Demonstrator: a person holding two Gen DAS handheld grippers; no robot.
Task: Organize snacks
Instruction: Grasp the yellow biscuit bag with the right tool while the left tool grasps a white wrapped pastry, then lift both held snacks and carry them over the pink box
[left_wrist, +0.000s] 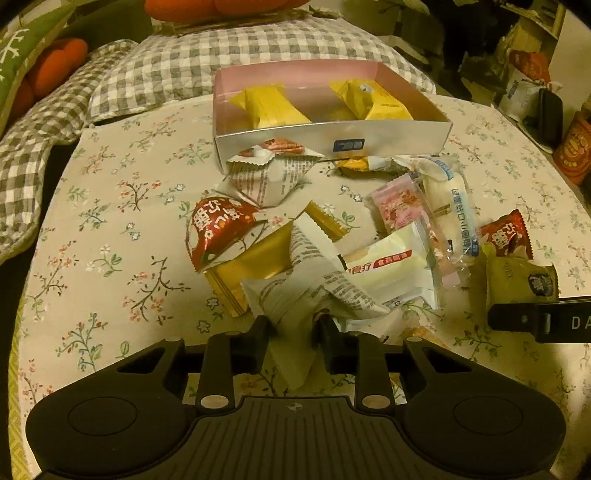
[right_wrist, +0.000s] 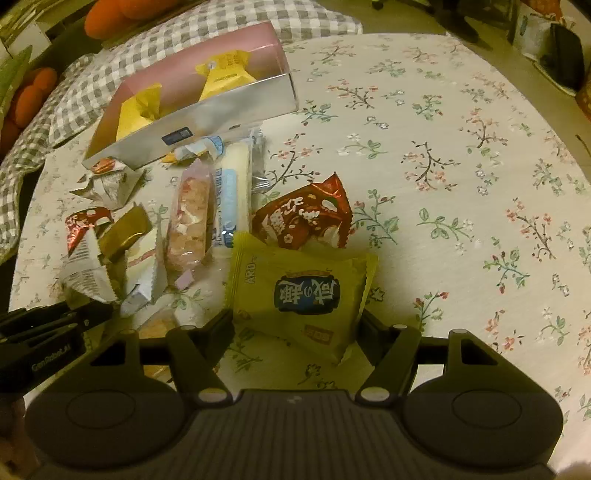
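Snacks (left_wrist: 399, 236) lie heaped on a flowered tablecloth (left_wrist: 110, 221) before an open box (left_wrist: 332, 136). Left gripper (left_wrist: 291, 328) pinches a white wrapper (left_wrist: 306, 291). Right gripper (right_wrist: 295, 325) straddles a green packet (right_wrist: 299, 291), jaws half-wide at its edges.

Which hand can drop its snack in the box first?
Probably the left. The left tool is already shut on the white printed packet, facing the box. The right tool only straddles the green packet, pads not yet pressing.
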